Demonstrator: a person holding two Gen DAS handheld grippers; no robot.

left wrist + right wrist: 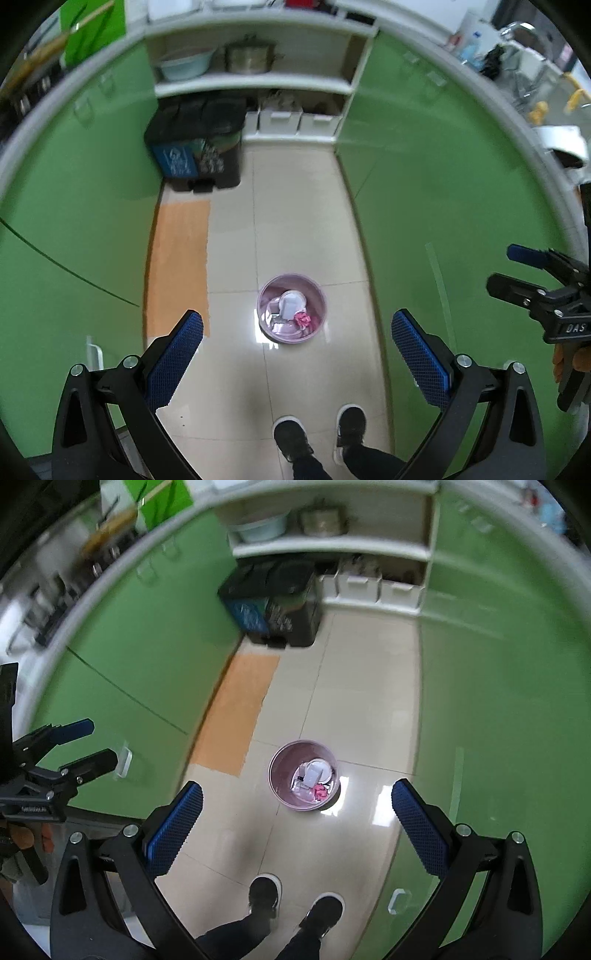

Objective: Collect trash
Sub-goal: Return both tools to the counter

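I hold both tongs high over the kitchen floor (229,369), pointed steeply down, and both stand wide apart with nothing between their blue pads. Seen from my left tongs (297,326), the pink bin (292,309) sits on the pale tiles far below, and it appears in the gap between the two fingers, a little above their tips in the picture and touching neither. Seen from my right tongs (297,797), the same pink bin (303,781) again lies between the spread fingers, nearer the middle of the gap, well below them on the floor. Inside the bin I can see the trash (293,306): white pieces, something like a round white lid or cup, and a crumpled bright pink scrap (303,319) toward the side nearest me. The bin stands in the middle of the aisle, between the green cabinet fronts (74,221) on either side, just beside the far corner of an orange mat (179,266) that lies along the left cabinet edge. My dark shoes (291,437) are on the tiles near the bin, on the side closest to me. At the far end of the floor a black sorting bin (199,147) with a blue label stands against the left cabinets, next to white boxes (291,120) under open shelves. My right tongs show at the right edge of the left view, my left tongs at the left edge of the right view, both level with each other and well apart.
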